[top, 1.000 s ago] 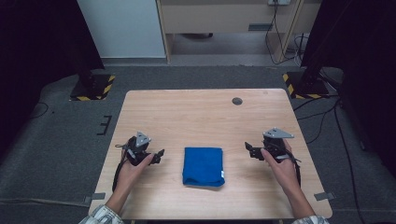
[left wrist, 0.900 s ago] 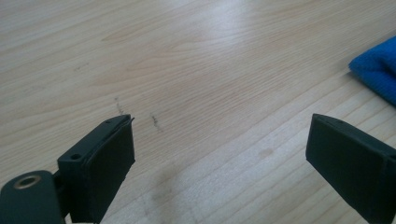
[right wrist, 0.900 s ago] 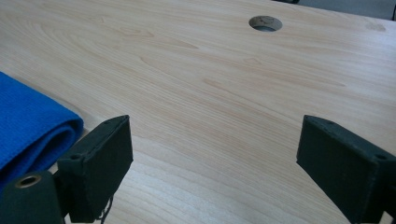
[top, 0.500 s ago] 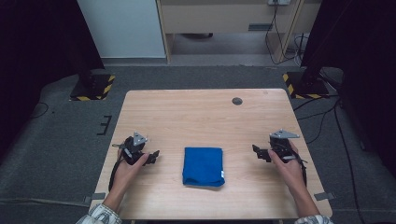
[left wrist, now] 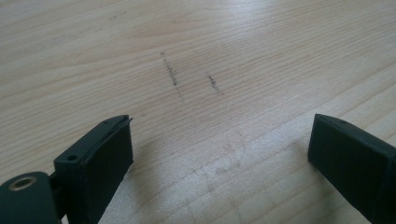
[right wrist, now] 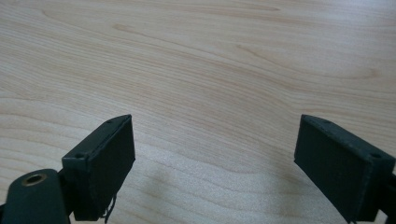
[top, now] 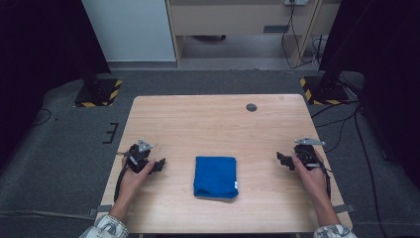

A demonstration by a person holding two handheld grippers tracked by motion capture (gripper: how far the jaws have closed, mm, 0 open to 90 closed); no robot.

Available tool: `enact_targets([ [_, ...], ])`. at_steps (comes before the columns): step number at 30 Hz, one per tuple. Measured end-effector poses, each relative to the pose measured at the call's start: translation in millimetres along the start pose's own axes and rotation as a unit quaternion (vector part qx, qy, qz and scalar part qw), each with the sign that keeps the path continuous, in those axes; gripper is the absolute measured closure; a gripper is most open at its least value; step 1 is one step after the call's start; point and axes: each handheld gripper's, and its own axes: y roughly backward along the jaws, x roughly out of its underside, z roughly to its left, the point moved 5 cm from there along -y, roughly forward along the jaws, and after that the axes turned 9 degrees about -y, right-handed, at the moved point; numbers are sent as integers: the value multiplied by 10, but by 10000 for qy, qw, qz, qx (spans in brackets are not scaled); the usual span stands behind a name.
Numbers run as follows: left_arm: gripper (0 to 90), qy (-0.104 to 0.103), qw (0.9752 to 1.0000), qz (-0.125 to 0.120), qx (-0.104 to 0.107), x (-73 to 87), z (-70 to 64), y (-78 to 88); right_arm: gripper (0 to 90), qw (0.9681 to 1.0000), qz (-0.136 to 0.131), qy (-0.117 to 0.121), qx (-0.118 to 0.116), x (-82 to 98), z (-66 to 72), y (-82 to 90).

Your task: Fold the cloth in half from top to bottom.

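Note:
A folded blue cloth lies flat on the wooden table, near its front edge and about midway across. My left gripper rests low on the table to the cloth's left, jaws pointing toward it, a clear gap away. My right gripper sits on the table to the cloth's right, pointing inward. Both stand open with nothing between the jaws: in the left gripper view and the right gripper view the black pads are wide apart over bare wood.
A small dark round grommet sits in the table's far right part. Faint pencil-like marks streak the wood ahead of the left gripper. Dark floor, black stands with yellow-striped bases and cables surround the table.
Both hands have drawn outward and toward the front edge, away from the cloth, and settled lower on the table. The cloth has not moved.

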Motion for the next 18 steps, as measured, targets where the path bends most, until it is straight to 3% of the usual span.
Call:
enact_targets([
  [5,49,203,9997,-18,123,22,16,-16,114,10000,81,38,24,22,30,-35],
  [9,40,191,9997,-9,133,21,12,-19,91,9997,229,116,61,69,53,-103],
  [13,35,180,9997,-9,156,19,2,-21,62,9988,265,346,214,85,90,-130],
  [18,23,164,9997,4,173,14,-11,-25,39,9988,280,256,310,102,164,-142],
])
